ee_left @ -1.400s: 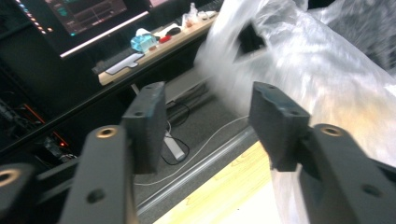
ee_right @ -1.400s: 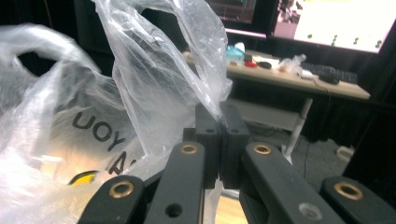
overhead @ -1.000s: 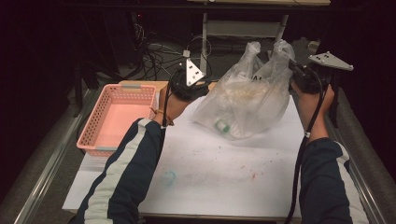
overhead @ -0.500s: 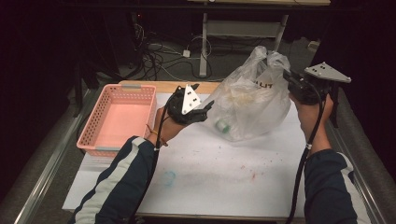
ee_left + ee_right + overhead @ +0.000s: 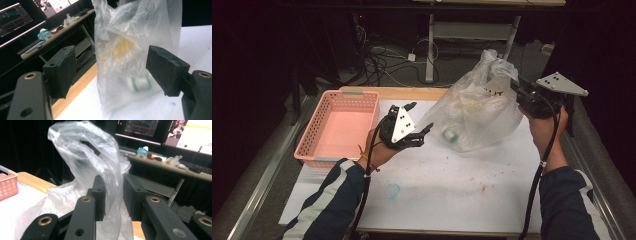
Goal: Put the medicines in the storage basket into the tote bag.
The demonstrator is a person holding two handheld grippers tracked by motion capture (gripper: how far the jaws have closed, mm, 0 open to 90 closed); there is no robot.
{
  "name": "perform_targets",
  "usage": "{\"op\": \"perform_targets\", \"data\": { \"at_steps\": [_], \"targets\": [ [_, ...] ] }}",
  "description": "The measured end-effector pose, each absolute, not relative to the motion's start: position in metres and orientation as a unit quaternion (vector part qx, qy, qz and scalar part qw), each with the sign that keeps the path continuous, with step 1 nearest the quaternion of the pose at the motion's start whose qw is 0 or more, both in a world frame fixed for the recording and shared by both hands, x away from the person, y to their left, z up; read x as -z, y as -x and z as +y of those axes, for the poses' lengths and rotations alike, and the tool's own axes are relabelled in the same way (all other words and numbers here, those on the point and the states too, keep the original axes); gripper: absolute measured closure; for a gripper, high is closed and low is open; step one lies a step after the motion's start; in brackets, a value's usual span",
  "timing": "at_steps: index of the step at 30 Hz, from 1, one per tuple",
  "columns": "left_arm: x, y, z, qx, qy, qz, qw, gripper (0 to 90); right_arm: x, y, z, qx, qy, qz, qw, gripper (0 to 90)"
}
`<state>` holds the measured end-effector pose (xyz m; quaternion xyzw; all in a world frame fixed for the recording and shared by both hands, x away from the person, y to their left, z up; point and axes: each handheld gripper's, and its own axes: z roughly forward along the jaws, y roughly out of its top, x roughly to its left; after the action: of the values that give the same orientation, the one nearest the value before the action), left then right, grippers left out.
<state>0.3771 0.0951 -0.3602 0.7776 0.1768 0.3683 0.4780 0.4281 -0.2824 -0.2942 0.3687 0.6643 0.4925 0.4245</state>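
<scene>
Right, status, everything placed relative to the bag:

Table (image 5: 462,200): white sheet under the bag, faint coloured smudges on it nearer you.

Basket (image 5: 341,127): pink, perforated, well apart from the bag on your left side.

Bag (image 5: 474,117): clear thin plastic, standing on the far part of the sheet, top gathered to a peak. Pale crumpled stuff and something yellowish inside; a small green-and-white item (image 5: 451,135) sits at the bottom. Can't tell what the contents are.

Bag handling: soft, limp, likely light and slippery. It'll sag and shift where it's unsupported. I'd take it by the bunched film near the top or a free edge, not the belly; thin film could tear if you yank.

Right gripper (image 5: 517,90): at the bag's upper right; in the right gripper view your jaws are nipped onto a fold of film, holding it up.

Left gripper (image 5: 419,120): just beside the bag's left flank, jaws spread wide, holding nothing. In the left gripper view the bag stands between the pads (image 5: 61,71), not touching.
</scene>
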Motion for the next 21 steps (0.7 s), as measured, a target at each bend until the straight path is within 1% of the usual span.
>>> {"op": "perform_targets", "data": {
  "at_steps": [4,7,10,12,13,16,19,21],
  "targets": [
    [0.363,-0.367,0.103,-0.367,-0.780,0.175,0.475,23.4,0.293,-0.422,-0.281,-0.498,-0.361,0.664,0.425,67.7],
    [0.366,-0.359,0.108,-0.366,-0.783,0.170,0.474,23.2,0.292,-0.419,-0.281,-0.504,-0.358,0.661,0.425,65.9],
    [0.368,-0.352,0.114,-0.363,-0.788,0.161,0.471,23.2,0.290,-0.413,-0.280,-0.504,-0.355,0.658,0.433,57.4],
    [0.370,-0.349,0.118,-0.360,-0.789,0.154,0.473,22.5,0.288,-0.410,-0.279,-0.507,-0.350,0.655,0.438,54.8],
    [0.371,-0.348,0.121,-0.360,-0.789,0.156,0.473,20.7,0.287,-0.408,-0.278,-0.509,-0.348,0.655,0.437,53.7],
    [0.373,-0.346,0.128,-0.355,-0.790,0.165,0.471,20.6,0.284,-0.403,-0.275,-0.507,-0.344,0.657,0.439,48.1],
    [0.377,-0.344,0.135,-0.352,-0.793,0.173,0.465,20.6,0.282,-0.399,-0.274,-0.501,-0.343,0.656,0.449,39.3],
    [0.379,-0.343,0.139,-0.353,-0.796,0.177,0.460,20.6,0.281,-0.398,-0.275,-0.500,-0.343,0.658,0.447,35.0]
  ]
}}
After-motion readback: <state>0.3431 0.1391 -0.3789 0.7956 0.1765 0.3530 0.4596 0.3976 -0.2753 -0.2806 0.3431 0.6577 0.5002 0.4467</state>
